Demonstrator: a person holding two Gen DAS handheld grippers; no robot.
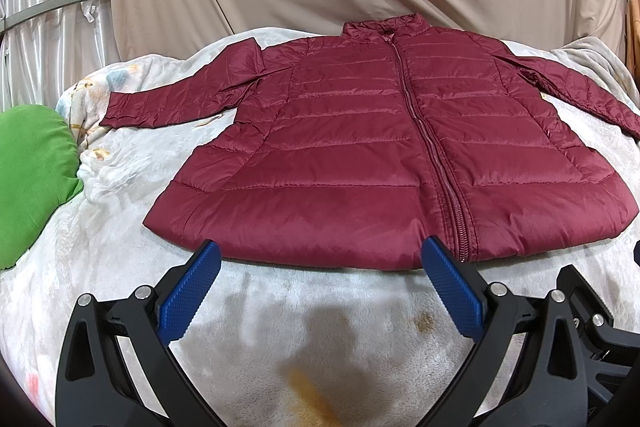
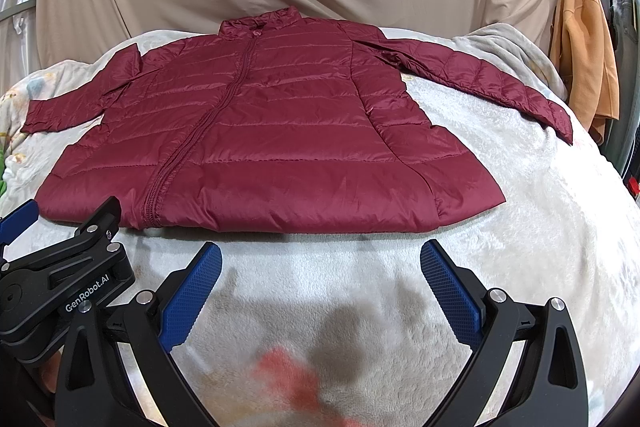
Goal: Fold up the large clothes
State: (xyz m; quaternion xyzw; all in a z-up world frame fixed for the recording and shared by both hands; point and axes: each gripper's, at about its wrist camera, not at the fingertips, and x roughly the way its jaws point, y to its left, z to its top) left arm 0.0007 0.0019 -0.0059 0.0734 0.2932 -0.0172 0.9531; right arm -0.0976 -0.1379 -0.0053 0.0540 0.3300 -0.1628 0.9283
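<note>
1. Left wrist view: my left gripper [image 1: 320, 259] has its jaws spread wide and they hold nothing. The maroon jacket [image 1: 360, 155] lies flat on the bed [image 1: 120, 227], front side up and zipped, straight ahead at 12 o'clock. Its hem is the nearest part, and both blue pads [image 1: 200, 275] reach just to this hem, so I judge the hem is the first thing I can take.

2. In the same view the zipper [image 1: 428, 147] gives the long axis, running from the hem away to the collar [image 1: 384, 25]. One sleeve [image 1: 168, 103] goes out to 10 o'clock, the other sleeve [image 1: 580, 91] to 2 o'clock. A green cushion [image 1: 32, 179] sits at 9 o'clock, apart from the jacket.

3. Right wrist view: my right gripper [image 2: 320, 259] is also fully spread and empty. Here the jacket's hem is at 12 o'clock but a little apart from the pads, with bare blanket between. The hem corner [image 2: 480, 199] at 1 o'clock is nearer to this side.

4. Materials: the shell is thin, shiny and quilted in horizontal bands, so probably slippery and puffy. The blanket is fluffy and soft, so the jaws may catch it together with the hem.
</note>
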